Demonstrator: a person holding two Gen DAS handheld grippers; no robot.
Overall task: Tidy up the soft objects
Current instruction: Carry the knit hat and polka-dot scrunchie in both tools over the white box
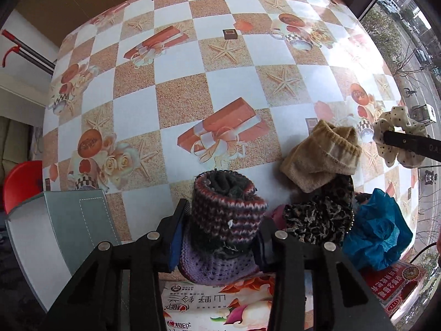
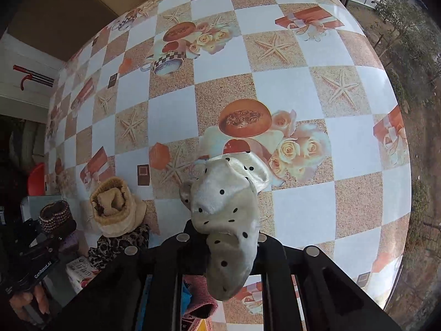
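The left gripper (image 1: pixel 220 226) clasped a rolled striped knit sock (image 1: pixel 224 207) above the counter (image 1: pixel 179 82), beside the tan sock (image 1: pixel 321 155) and leopard-print cloth (image 1: pixel 317 215). The right gripper (image 2: pixel 224 237) was clenched on a polka-dot scrunchie (image 2: pixel 228 212), held clear of the surface. Each grip probably needed to stay firm, with the load lifted clear before carrying, since loose fabric could snag neighbours.

Round table (image 1: pixel 220 88) wore glossy checkered cloth. Window (image 1: pixel 408 44) at right showed street, trees, daylight glare. Red stool (image 1: pixel 20 184) and white wall (image 1: pixel 16 55) at left.
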